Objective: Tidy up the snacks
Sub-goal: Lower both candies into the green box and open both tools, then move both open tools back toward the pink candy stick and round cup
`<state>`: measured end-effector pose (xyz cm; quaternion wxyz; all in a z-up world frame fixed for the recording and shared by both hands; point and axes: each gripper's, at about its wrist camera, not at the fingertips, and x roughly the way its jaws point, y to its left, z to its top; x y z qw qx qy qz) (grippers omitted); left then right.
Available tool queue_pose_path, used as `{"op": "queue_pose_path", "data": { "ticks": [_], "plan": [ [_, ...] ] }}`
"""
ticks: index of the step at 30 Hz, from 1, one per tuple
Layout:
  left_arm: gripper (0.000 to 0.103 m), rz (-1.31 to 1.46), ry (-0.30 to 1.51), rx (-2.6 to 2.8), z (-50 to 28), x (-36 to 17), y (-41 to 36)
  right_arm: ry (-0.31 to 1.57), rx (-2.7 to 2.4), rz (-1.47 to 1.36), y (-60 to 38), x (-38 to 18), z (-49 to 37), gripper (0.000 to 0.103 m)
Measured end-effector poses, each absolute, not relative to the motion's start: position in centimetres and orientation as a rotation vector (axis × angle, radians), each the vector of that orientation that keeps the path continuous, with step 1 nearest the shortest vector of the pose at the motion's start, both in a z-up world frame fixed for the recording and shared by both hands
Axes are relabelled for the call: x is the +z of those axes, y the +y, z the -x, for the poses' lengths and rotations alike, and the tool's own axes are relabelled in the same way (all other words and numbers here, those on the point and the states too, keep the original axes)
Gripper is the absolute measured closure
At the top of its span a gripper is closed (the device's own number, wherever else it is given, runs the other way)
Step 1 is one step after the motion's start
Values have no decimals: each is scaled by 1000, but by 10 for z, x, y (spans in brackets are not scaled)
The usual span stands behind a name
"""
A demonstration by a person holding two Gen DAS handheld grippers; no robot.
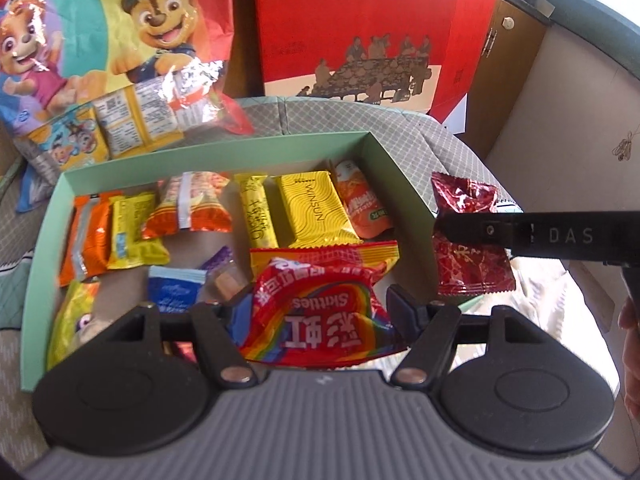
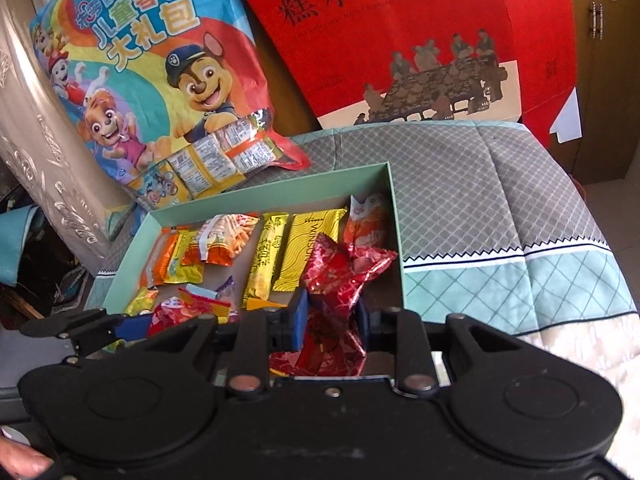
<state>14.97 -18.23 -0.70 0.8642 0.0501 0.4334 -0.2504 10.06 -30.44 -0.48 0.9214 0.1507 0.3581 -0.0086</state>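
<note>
Red foil packet [image 2: 340,280] – right tool [image 2: 332,320] clamps it; Skittles bag [image 1: 316,312] – left tool [image 1: 316,312] grips.

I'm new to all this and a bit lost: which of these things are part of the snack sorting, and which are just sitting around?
In the job:
- Skittles bag, held in the left gripper
- red foil snack, held in the right gripper
- green box with the sorted snacks, such as the yellow Winsun bar

Just lying about:
- cartoon puppy gift bag
- red paper bag
- checked cloth
</note>
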Motion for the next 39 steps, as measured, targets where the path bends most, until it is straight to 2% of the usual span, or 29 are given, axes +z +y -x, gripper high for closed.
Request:
{"op": "queue_pose_path", "data": {
  "ticks": [5,8,9,10,11,12,15,39],
  "plan": [
    [35,-113,930,-528,-163,-18,-201,764,-15,-306,-314,-16,-125,78],
    [34,-105,941,-528,-170,-22,-210,758,-21,-311,-318,-18,-133,74],
    [30,-110,938,-526,-172,-24,-212,752,-28,-321,-321,-18,-134,61],
    [16,-122,941,-522,-173,-25,-215,743,-38,-333,-323,-18,-134,38],
    [9,-134,942,-510,-172,-26,-217,726,-52,-342,-324,-17,-133,26],
    [3,-143,931,-496,-171,-27,-217,703,-62,-346,-326,-15,-130,9],
    [1,-148,926,-498,-169,-26,-215,686,-68,-333,-324,-11,-126,0],
    [0,-105,908,-493,-120,-3,-170,717,-84,-388,-296,-4,-58,0]
  ]
}}
